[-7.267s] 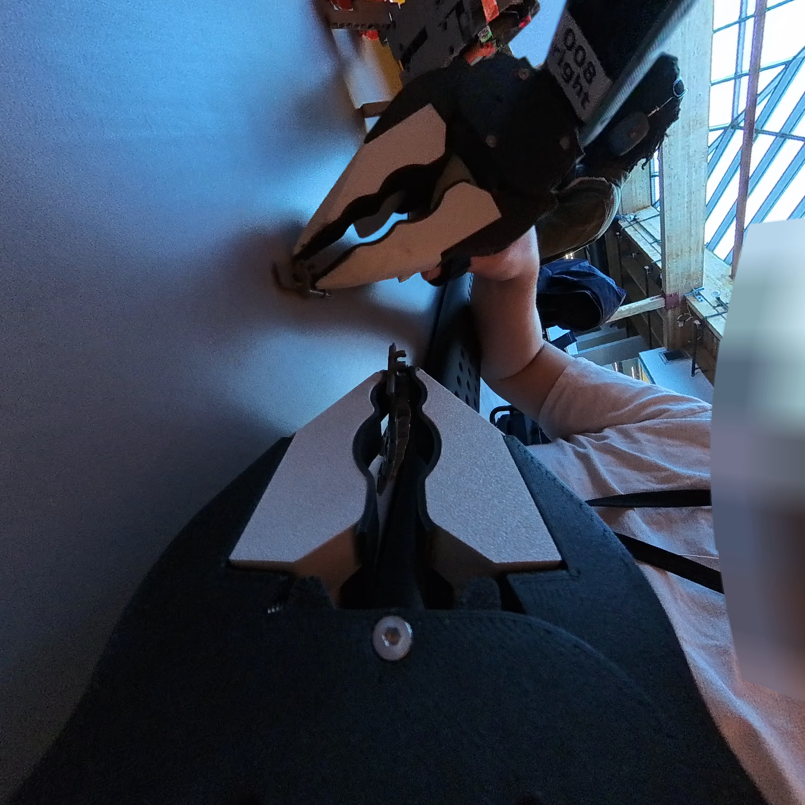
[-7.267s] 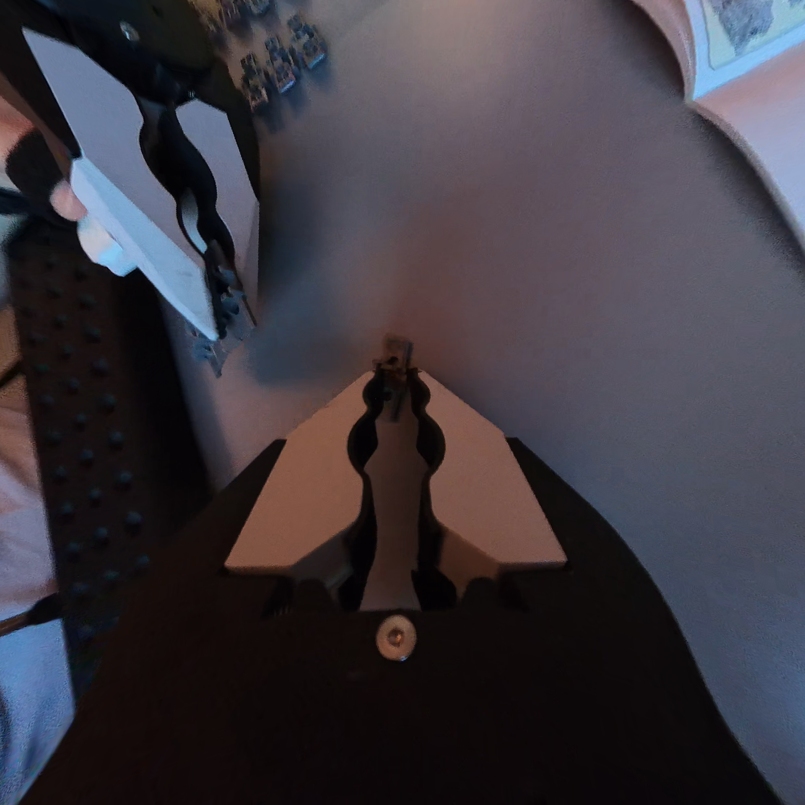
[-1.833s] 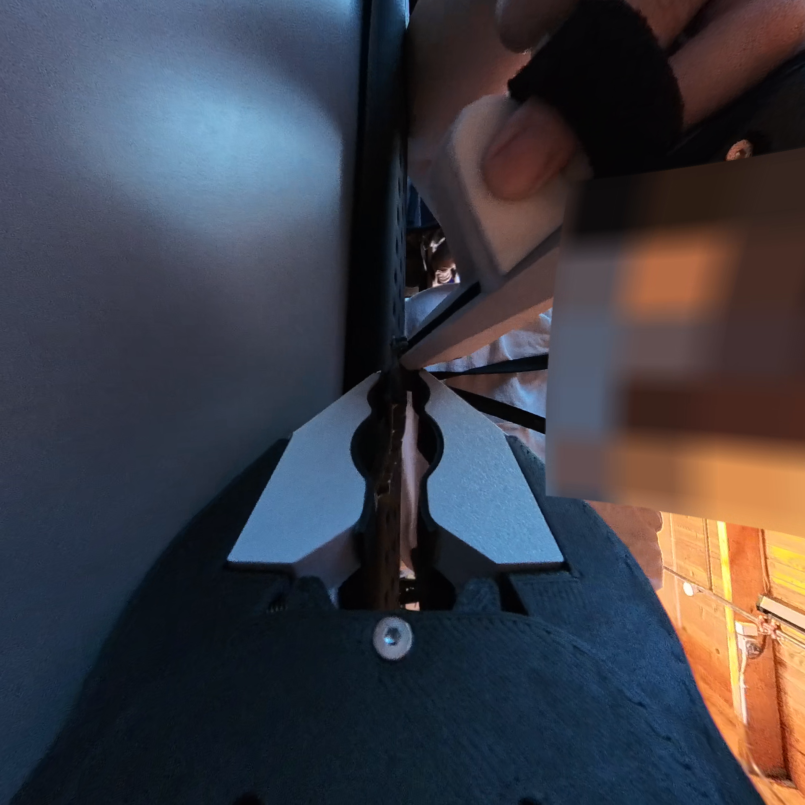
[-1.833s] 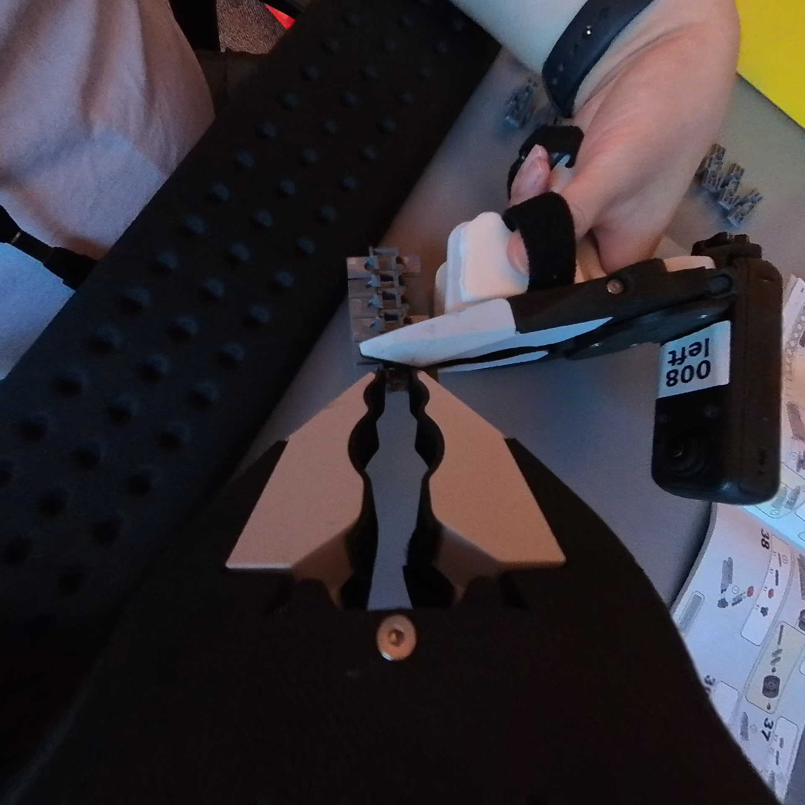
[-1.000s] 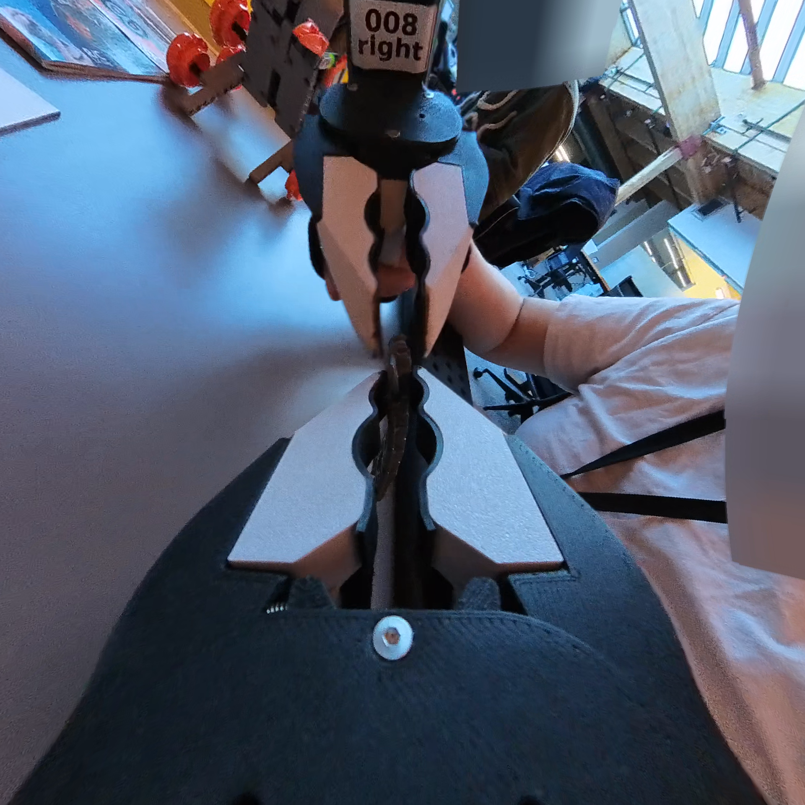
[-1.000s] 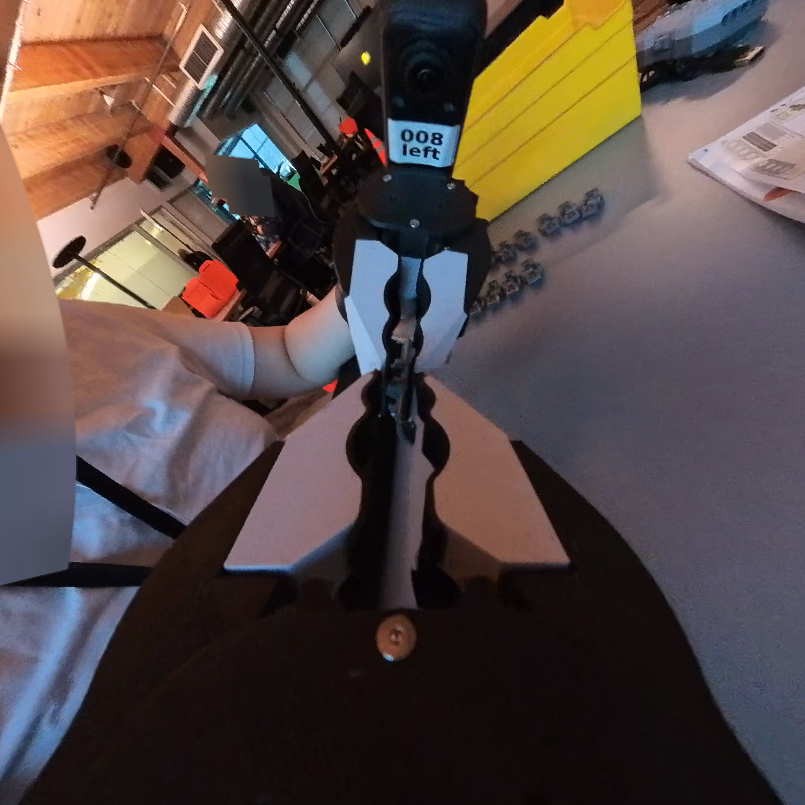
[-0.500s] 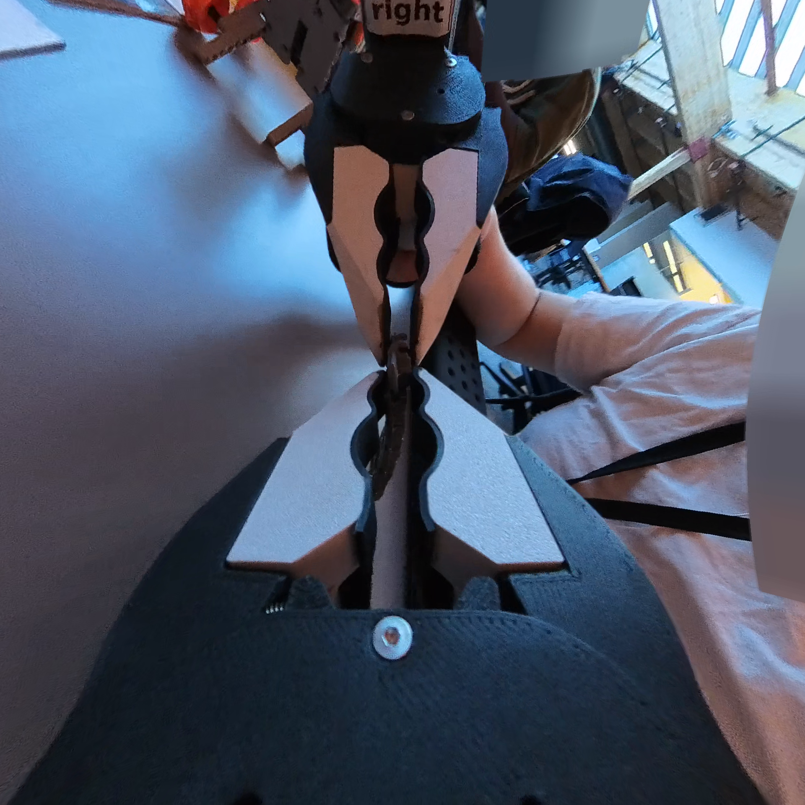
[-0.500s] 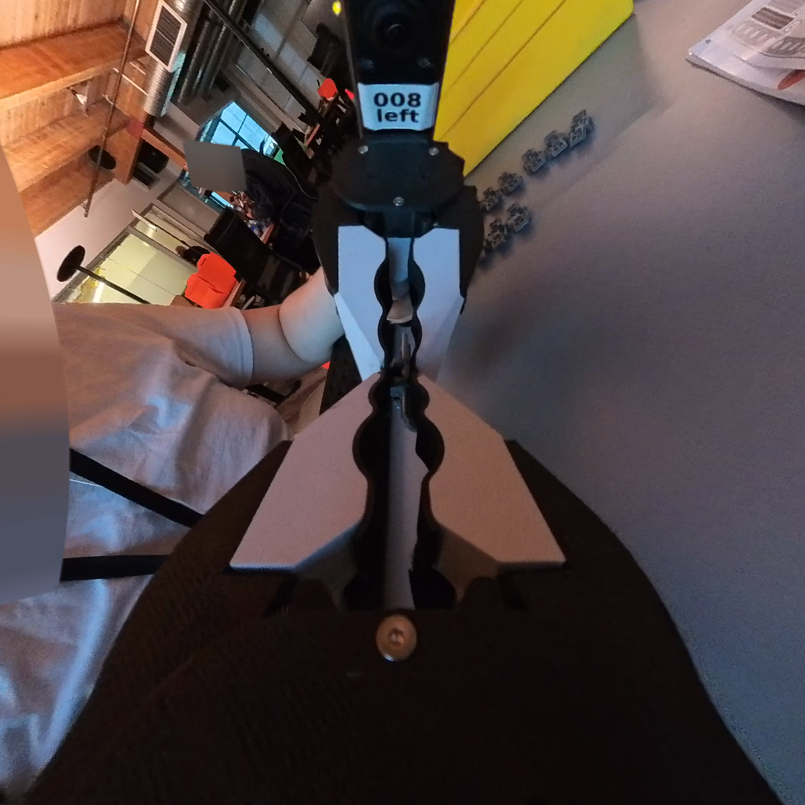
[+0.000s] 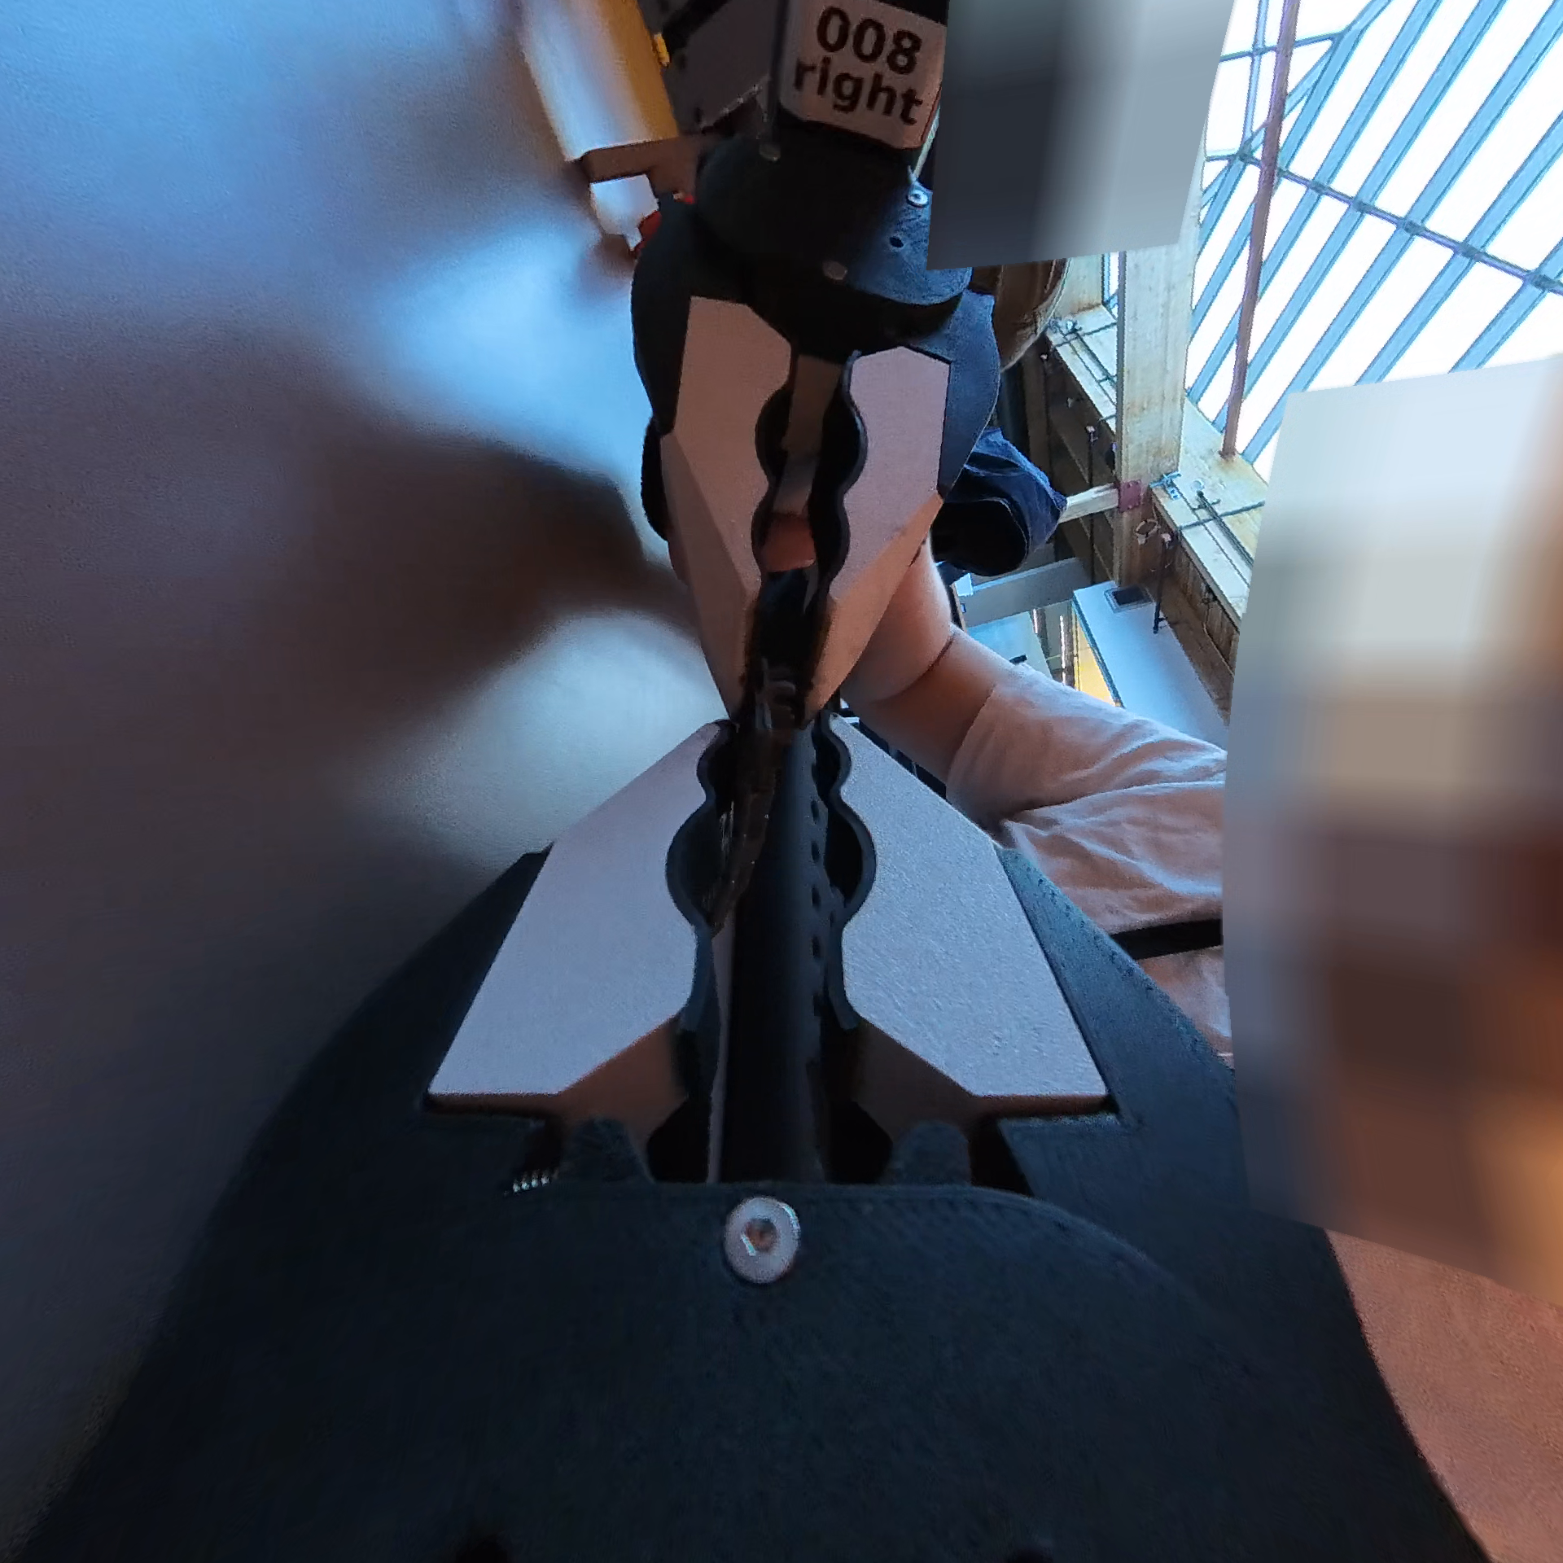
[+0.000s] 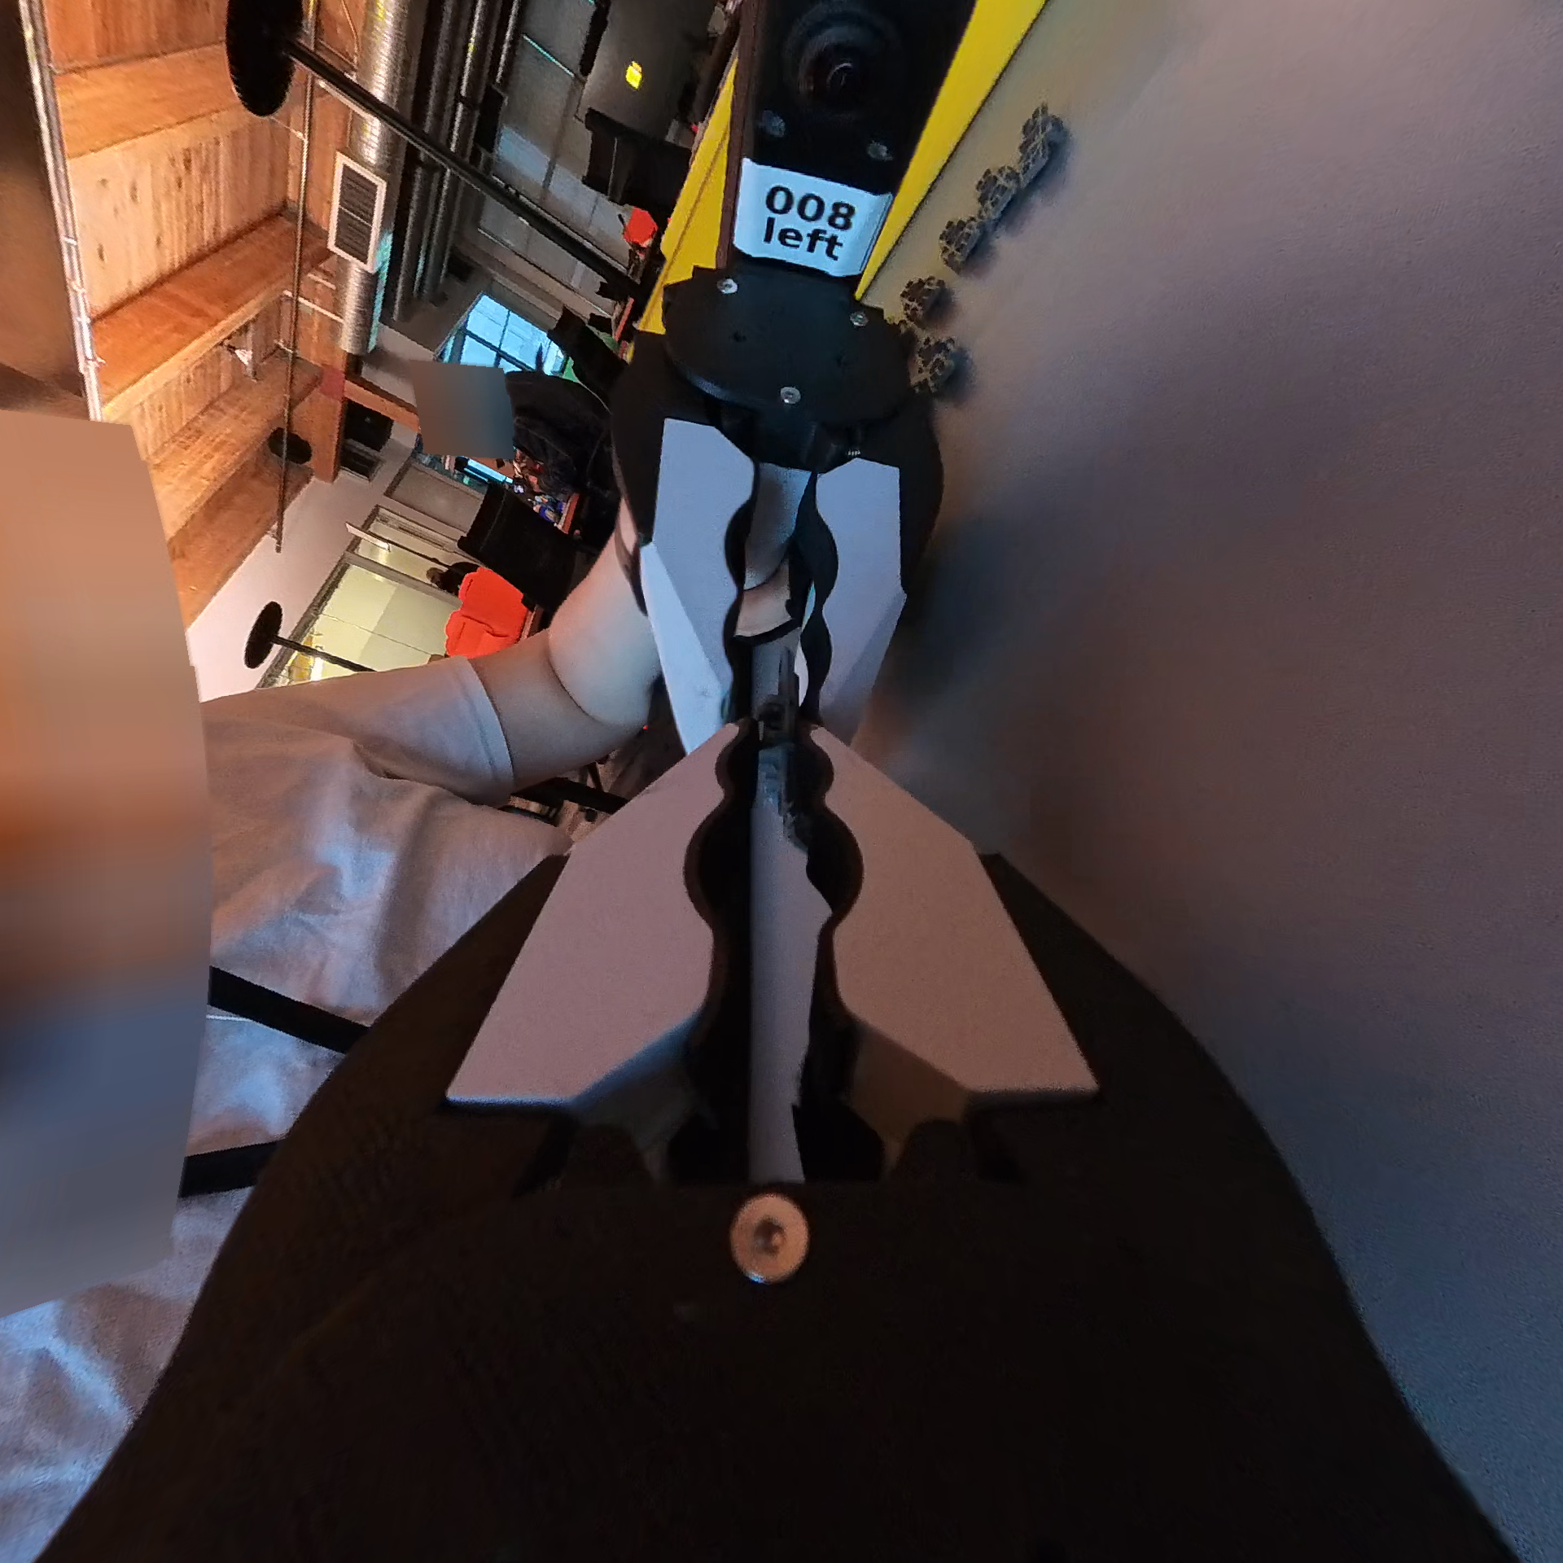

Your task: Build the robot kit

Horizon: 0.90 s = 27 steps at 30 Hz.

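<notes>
The left gripper (image 9: 765, 732) is clamped on a short dark strip of toothed track links (image 9: 744, 833), which stands edge-on between its grey fingers (image 9: 592, 930). Compared with half a second ago, the right gripper (image 9: 782, 677) has drawn in closer, so the two tips now meet nose to nose above the grey table (image 9: 254, 507). The right gripper is pinched shut on a small grey link piece (image 10: 776, 774) at its tip, pressed against the end of the strip; the joint itself is too dark to tell whether it has seated.

Just beyond the tips is the table's near edge and a black studded rail (image 9: 799, 888), then the person's forearm (image 10: 592, 660) and pale sleeve. Farther off, loose grey links (image 10: 973, 228) lie beside a yellow box (image 10: 973, 101), well apart, leaving open tabletop to that side.
</notes>
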### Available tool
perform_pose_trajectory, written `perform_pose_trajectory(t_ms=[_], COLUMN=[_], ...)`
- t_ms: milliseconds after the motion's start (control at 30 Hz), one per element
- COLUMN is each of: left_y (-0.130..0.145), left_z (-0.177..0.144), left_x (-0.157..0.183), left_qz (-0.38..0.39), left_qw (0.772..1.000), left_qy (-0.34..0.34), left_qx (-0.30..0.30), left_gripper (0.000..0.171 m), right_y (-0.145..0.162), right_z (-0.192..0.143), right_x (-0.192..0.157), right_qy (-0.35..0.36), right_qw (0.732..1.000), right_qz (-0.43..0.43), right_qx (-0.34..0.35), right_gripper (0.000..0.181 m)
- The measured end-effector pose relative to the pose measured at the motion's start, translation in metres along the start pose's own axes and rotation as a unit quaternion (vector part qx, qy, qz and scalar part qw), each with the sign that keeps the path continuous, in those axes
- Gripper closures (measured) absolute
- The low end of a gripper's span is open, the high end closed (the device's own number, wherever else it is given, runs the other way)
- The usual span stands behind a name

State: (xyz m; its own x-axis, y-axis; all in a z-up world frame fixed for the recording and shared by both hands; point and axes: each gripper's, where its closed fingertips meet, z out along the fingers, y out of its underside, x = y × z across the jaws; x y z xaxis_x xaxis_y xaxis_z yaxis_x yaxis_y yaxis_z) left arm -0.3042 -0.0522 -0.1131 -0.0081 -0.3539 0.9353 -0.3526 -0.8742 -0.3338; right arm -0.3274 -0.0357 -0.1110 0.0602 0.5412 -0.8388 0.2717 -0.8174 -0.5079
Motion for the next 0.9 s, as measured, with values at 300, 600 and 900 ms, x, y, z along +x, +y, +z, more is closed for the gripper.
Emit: perform_pose_trajectory(t_ms=[300,600,900], left_y=[0.002,-0.01,-0.01], left_z=[0.0,-0.007,-0.009], left_x=[-0.001,0.007,-0.001], left_qz=[0.011,0.037,0.066], left_qw=[1.0,0.999,0.997], left_qy=[-0.005,0.008,-0.028], left_qx=[-0.004,0.031,0.028], left_gripper=[0.161,0.164,0.164], right_y=[0.001,-0.016,-0.019], right_z=[0.0,-0.003,-0.008], right_x=[0.002,0.003,-0.001], right_qy=[-0.031,-0.004,-0.043], right_qw=[0.998,0.999,0.996], right_qz=[0.049,-0.006,0.04], right_qx=[0.008,0.052,0.068], right_gripper=[0.175,0.164,0.158])
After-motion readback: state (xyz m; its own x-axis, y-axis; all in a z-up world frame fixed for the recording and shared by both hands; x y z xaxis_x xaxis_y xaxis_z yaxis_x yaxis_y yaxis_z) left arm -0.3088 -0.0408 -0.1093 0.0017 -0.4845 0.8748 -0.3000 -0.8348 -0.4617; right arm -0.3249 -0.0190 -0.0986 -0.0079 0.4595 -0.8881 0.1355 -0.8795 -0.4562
